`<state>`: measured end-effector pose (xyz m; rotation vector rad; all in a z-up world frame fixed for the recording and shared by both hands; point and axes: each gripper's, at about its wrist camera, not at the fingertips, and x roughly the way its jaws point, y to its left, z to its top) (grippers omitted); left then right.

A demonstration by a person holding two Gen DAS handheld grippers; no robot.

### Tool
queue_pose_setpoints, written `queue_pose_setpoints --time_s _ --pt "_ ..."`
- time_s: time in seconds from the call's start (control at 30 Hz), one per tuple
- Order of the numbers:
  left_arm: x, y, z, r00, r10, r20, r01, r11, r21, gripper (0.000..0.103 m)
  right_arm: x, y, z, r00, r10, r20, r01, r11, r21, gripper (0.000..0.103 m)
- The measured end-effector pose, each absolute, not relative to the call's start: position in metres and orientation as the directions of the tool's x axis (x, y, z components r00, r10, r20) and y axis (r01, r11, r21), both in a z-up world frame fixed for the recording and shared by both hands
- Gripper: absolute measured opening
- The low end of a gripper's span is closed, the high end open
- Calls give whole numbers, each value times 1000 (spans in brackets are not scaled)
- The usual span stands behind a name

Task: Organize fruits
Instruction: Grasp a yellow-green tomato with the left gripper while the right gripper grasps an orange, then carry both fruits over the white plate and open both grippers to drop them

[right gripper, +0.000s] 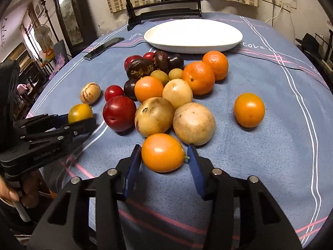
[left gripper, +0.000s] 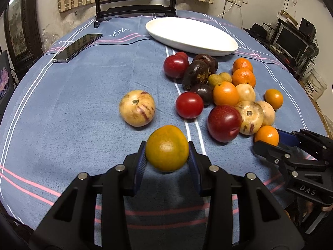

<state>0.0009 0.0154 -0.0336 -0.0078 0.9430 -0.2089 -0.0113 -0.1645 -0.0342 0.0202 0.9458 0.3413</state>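
My left gripper (left gripper: 167, 152) is shut on a yellow-green orange (left gripper: 167, 148), held just above the blue tablecloth; this orange also shows in the right wrist view (right gripper: 80, 112). My right gripper (right gripper: 164, 158) has its pads around a small orange fruit (right gripper: 162, 152) at the near edge of the fruit pile, with a slim gap at the right pad. The pile holds red plums (right gripper: 119, 116), tan striped melons (right gripper: 154, 116), oranges (right gripper: 198, 77), dark passion fruits (right gripper: 140, 68) and longans (right gripper: 159, 77). An empty white oval plate (right gripper: 193, 35) lies behind it.
A phone (left gripper: 78, 46) lies at the far left of the table. A dark wooden stand (left gripper: 135, 8) with a round screen is at the far edge. One tan melon (left gripper: 137, 108) and one orange (right gripper: 249, 109) lie apart from the pile.
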Motion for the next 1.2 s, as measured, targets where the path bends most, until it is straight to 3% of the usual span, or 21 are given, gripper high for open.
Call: queue_pose_setpoints --time_s 0.43,0.77,1.0,1.2 --pt "-2 16 -9 598 -208 -774 204 973 -104 39 -26 -201 4 620 336 -709 -292 938 190 40" --pt "35 12 17 633 -220 -742 223 970 -98 38 22 -219 55 734 308 -606 -275 950 150 40" --pt "110 -16 45 675 -181 -715 226 974 -33 39 105 -210 53 698 285 -657 -244 957 157 40" --pt "188 -46 22 609 -152 -778 215 976 -23 39 166 -189 23 617 226 -754 -224 969 106 40"
